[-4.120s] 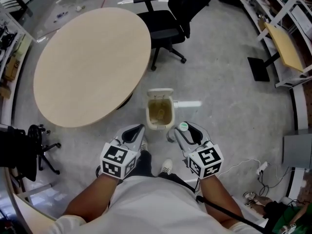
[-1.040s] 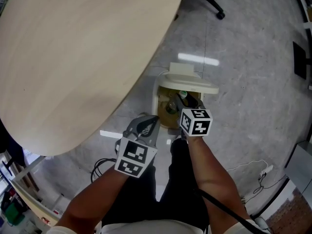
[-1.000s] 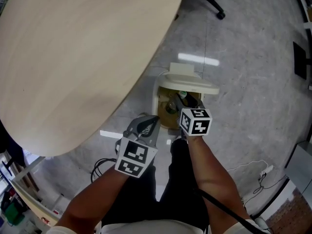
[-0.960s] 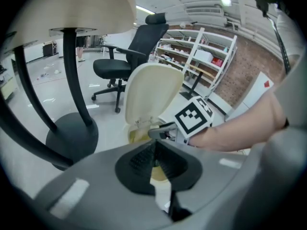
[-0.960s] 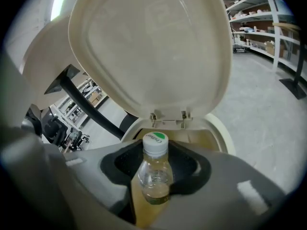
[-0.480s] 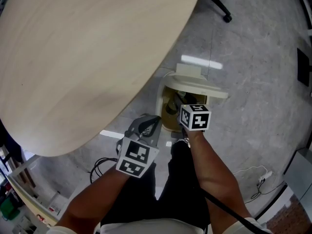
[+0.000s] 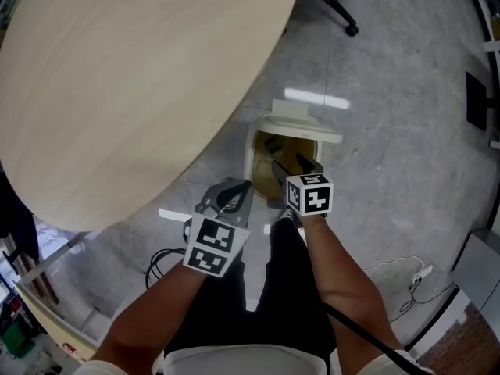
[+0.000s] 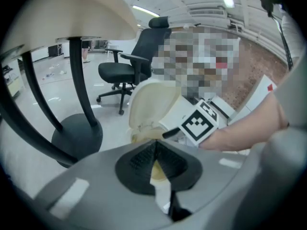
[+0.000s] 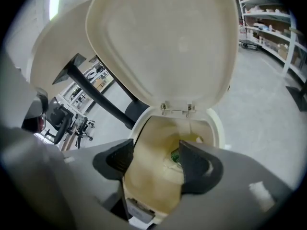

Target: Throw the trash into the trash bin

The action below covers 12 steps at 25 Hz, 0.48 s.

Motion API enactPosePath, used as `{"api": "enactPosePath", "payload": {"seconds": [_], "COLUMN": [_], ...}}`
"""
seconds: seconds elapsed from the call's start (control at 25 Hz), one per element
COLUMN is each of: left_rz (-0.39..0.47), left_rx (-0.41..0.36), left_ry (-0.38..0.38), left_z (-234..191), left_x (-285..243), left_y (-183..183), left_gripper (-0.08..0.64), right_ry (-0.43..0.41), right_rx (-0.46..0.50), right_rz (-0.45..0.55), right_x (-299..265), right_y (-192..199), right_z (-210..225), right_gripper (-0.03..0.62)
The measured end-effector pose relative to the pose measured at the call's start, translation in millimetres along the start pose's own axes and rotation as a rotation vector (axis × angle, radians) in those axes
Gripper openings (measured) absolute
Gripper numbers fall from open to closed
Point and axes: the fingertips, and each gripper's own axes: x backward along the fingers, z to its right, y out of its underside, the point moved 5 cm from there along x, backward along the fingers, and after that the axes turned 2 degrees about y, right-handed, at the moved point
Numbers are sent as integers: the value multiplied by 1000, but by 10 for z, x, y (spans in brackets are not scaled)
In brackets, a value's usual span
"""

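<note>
Hanging over the open trash bin [image 7: 251, 162], the jaws of the right gripper [image 7: 291, 165] have just opened wide, empty. The bottle [image 9: 174, 155] lies inside, probably light, slick and crushable, best taken mid-body. The left gripper [image 8: 154, 147] keeps its jaws closed, empty.

Two grippers: left gripper [image 8: 154, 150], right gripper [image 9: 156, 159]; one trash bin [image 7: 251, 159]; one table [image 7: 133, 92].
</note>
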Motion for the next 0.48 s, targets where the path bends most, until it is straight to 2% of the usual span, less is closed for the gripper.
{"api": "enactPosePath", "payload": {"seconds": [0.12, 0.32, 0.4, 0.48], "left_rz": [8, 50, 57, 66], "left_rx": [7, -39, -52, -66], "left_ry": [8, 7, 5, 5], "left_z": [107, 157, 205, 250], "left_x": [159, 310, 384, 452], "left_y": [-161, -557, -682, -816], "left_gripper": [8, 8, 8, 8], "right_ry": [-7, -12, -19, -26], "right_rx": [3, 31, 54, 78], "right_rz": [0, 54, 70, 95], "right_x": [324, 799, 1008, 1210], "right_y": [4, -304, -399, -515], "right_z": [-73, -106, -119, -112], "right_gripper": [296, 278, 242, 153]}}
